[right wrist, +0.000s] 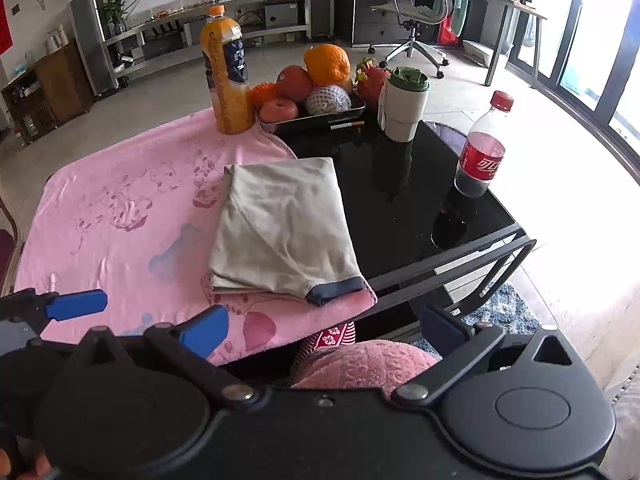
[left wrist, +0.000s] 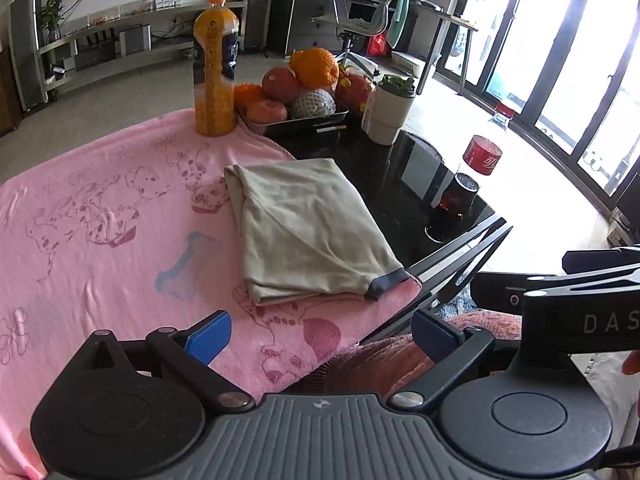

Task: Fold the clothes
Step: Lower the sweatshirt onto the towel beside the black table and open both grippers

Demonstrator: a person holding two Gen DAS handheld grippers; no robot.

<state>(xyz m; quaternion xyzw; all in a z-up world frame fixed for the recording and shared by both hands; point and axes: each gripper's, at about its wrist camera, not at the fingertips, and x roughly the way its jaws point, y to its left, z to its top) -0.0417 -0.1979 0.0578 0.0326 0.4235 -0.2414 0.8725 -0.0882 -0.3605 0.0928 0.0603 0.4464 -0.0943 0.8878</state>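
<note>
Both grippers hang over the near edge of the table with their blue pads spread wide and nothing between them: the left gripper [left wrist: 322, 336] sits above the pink blanket's front corner, and the right gripper [right wrist: 324, 328] is just to its right, above a pink fuzzy knee. Neither touches the cloth. Ahead of them lies the folded beige garment [left wrist: 308, 232], a neat stack with a dark blue cuff at its near right corner, resting on the right edge of the pink blanket [left wrist: 100, 216], which is printed with spotted dogs and a blue bone. Right of the blanket the black glass table [right wrist: 404, 216] is bare and shiny. At the far end stand an orange juice bottle [right wrist: 226, 76] on the blanket's far corner, a metal tray of fruit [right wrist: 316, 88] just beside it, a cigarette [right wrist: 347, 124] lying against the tray, and a white cup with a green lid [right wrist: 402, 104]. A cola bottle [right wrist: 482, 152] stands apart near the table's right edge.
</note>
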